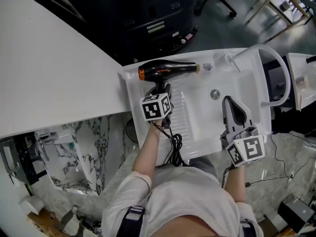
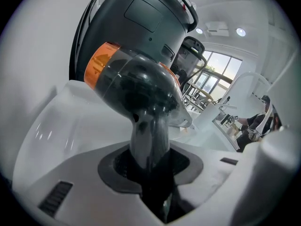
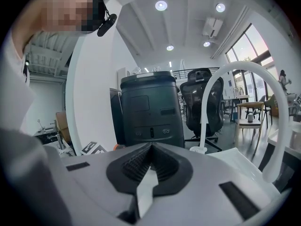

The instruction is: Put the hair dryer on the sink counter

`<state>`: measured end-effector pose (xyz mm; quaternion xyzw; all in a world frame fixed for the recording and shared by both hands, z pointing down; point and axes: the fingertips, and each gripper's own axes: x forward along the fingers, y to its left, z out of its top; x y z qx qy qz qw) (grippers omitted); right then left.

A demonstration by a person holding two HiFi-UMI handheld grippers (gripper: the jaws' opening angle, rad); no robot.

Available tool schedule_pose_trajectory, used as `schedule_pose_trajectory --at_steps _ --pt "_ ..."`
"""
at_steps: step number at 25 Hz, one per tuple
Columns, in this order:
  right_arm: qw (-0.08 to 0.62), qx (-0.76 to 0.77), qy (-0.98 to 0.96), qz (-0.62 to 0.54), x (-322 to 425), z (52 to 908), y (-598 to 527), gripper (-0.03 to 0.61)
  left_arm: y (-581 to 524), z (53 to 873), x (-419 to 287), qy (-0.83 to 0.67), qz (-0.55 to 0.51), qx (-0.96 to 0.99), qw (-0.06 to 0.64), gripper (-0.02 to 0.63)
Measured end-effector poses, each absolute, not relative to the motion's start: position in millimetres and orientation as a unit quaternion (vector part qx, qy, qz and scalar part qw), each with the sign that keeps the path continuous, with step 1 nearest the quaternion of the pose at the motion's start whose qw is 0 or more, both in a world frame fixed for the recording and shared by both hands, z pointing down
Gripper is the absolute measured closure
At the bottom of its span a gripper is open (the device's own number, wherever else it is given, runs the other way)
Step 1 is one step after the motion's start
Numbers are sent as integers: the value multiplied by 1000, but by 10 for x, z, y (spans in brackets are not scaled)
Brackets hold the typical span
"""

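White sink counter (image 1: 247,78) has the hair dryer (image 1: 165,70) at its back ledge, barrel lying crosswise. Its handle points back into the left gripper (image 1: 166,94), which clamps it. Right gripper (image 1: 231,105), jaws together and empty, hangs farther off over the basin.

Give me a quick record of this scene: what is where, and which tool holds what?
Setting: white sink seen from above, with a person standing at it
Hair dryer: black with an orange band, lying sideways along the sink's back ledge; cannot tell whether it rests there yet
Left gripper: closed on the hair dryer's handle
Right gripper: jaws together, nothing in them, above the basin near the drain
Cord: trails from the handle toward the person
Faucet: white arch at the sink's right end
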<state>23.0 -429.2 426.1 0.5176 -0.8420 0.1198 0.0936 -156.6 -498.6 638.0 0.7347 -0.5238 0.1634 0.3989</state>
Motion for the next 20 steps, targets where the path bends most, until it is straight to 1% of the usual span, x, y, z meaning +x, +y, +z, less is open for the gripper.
schedule_pose_trajectory --at_steps 11,14,20 --pt "96 514 -845 116 215 4247 -4272 569 -4961 6522 -1594 -535 207 727 377 478" --pt "95 513 -845 116 227 4240 -4258 569 -4938 6549 -1596 -534 218 727 372 434" --pt "91 510 -847 116 234 4218 -4230 569 -4916 6454 -1650 -545 219 725 359 426"
